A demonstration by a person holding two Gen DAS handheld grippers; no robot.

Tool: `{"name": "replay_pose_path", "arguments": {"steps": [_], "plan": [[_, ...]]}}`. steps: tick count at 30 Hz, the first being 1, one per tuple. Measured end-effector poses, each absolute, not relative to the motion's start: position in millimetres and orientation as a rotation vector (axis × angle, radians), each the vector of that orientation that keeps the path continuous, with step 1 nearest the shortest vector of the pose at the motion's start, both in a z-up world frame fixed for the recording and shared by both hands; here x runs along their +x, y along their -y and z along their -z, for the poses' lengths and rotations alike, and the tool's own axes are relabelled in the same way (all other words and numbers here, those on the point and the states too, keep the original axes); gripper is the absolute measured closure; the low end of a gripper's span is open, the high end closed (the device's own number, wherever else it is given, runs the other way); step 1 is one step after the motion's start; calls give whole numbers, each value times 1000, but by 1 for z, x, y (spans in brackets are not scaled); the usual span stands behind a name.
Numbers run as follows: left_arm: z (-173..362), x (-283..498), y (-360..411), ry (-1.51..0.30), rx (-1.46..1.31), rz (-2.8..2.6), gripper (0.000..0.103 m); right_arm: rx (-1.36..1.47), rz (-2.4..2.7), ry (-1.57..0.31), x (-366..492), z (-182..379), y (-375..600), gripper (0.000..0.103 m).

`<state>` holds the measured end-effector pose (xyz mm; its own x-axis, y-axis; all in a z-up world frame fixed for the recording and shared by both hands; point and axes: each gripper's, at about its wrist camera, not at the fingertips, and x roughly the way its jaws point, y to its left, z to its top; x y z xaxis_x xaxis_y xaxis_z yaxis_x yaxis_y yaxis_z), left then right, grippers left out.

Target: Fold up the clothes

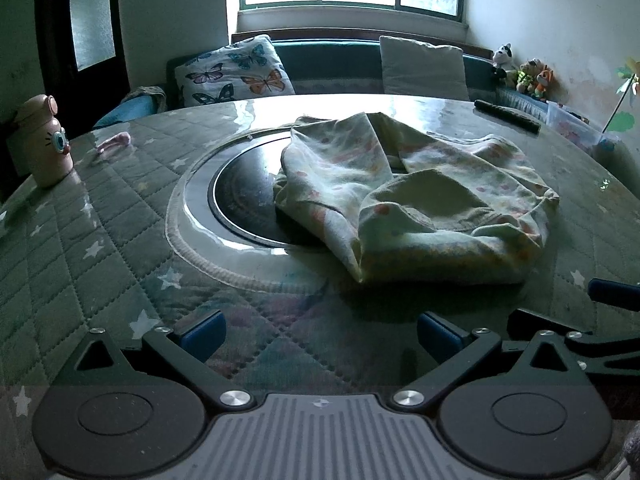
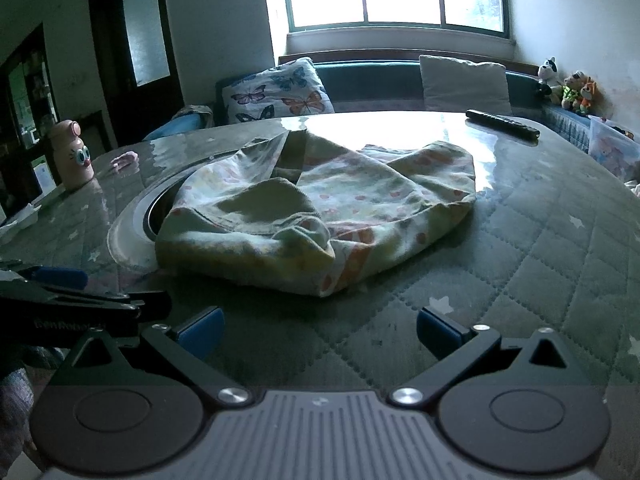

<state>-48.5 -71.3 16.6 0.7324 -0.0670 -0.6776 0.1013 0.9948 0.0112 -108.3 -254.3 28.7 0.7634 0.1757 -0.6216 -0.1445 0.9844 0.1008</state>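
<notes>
A pale yellow garment with small pink and orange prints [image 1: 416,196] lies crumpled in a heap on the round table, partly over the dark inset disc [image 1: 244,196]. It also shows in the right wrist view [image 2: 320,216]. My left gripper [image 1: 320,334] is open and empty, just short of the garment's near edge. My right gripper [image 2: 320,332] is open and empty, also just short of the garment. Each gripper's blue fingertip shows at the other view's edge [image 1: 612,294] [image 2: 60,276].
The table has a quilted green star-print cover [image 1: 80,248] under clear plastic. A pink cartoon bottle [image 1: 46,144] stands far left, with a small pink item [image 1: 114,142] near it. A black remote [image 1: 508,116] lies far right. A bench with cushions [image 1: 236,72] runs behind.
</notes>
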Motion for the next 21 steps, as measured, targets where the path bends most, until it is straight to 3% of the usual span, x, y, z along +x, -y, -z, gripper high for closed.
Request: {"name": "replay_pose_path", "arguments": {"steps": [21], "plan": [[-33,-24,69,-733,51,84,0,53,-220,-667,-82,-46,253,0]]}}
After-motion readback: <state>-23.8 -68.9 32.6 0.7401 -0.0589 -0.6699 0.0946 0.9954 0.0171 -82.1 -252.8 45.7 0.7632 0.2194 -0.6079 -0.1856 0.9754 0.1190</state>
